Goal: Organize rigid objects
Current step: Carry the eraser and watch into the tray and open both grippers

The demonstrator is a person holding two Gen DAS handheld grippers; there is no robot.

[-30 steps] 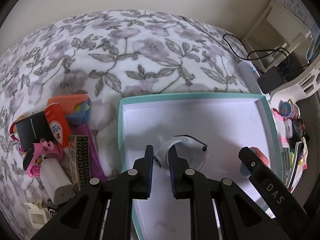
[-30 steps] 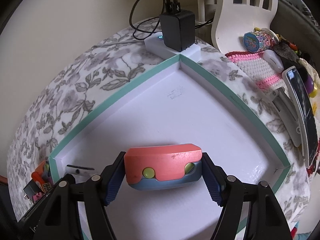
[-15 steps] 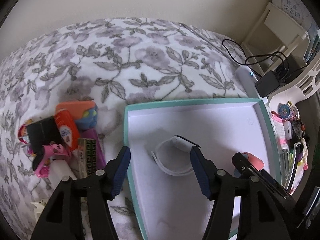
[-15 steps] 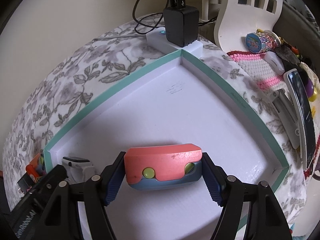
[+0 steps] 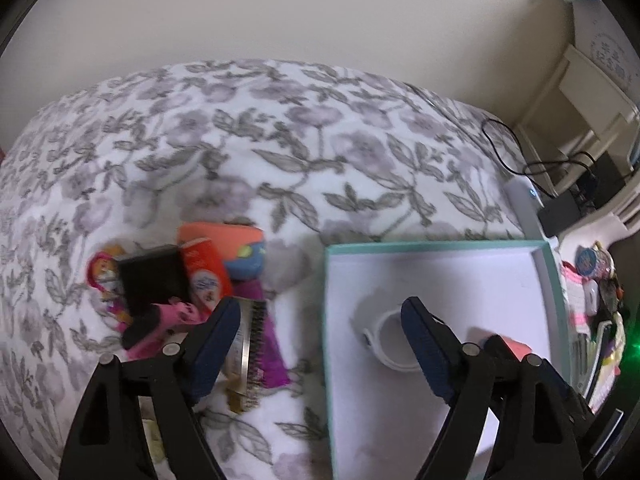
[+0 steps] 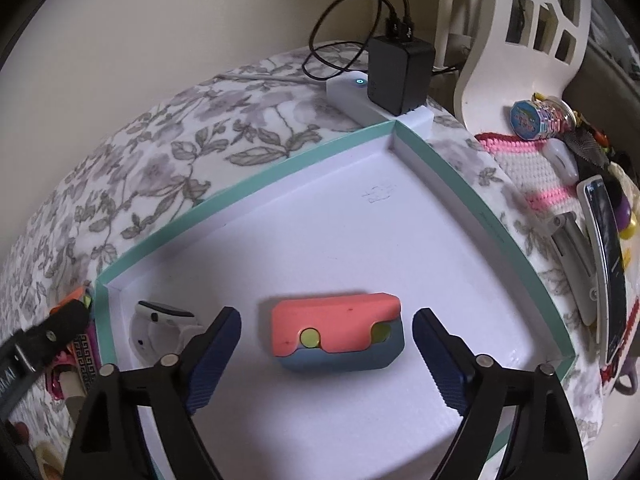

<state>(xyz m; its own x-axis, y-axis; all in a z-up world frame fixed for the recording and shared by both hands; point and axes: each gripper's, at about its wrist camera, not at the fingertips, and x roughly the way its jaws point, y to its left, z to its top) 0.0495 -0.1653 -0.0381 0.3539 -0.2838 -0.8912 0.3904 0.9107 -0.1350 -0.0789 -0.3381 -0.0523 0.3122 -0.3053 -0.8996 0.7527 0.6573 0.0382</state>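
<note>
A shallow white box with a teal rim (image 5: 440, 245) (image 6: 248, 182) lies on the floral bedspread. A white smartwatch (image 5: 386, 338) (image 6: 160, 322) lies in the box near its left wall. A coral and blue block (image 6: 336, 330) (image 5: 516, 350) lies flat on the box floor. My left gripper (image 5: 320, 344) is open and empty above the box's left edge. My right gripper (image 6: 326, 354) is open, its fingers either side of the block and apart from it. A pile of small objects (image 5: 188, 280) lies left of the box.
The pile holds an orange box, a black block, a pink toy, a purple packet and a patterned strip. A power strip with a black charger (image 6: 400, 72) sits by the box's far corner. A white chair (image 6: 520, 32) and a tray of trinkets (image 6: 560, 152) stand on the right.
My left gripper let go of the smartwatch, opened and drew back to the left. My right gripper opened and left the coral and blue block on the box floor.
</note>
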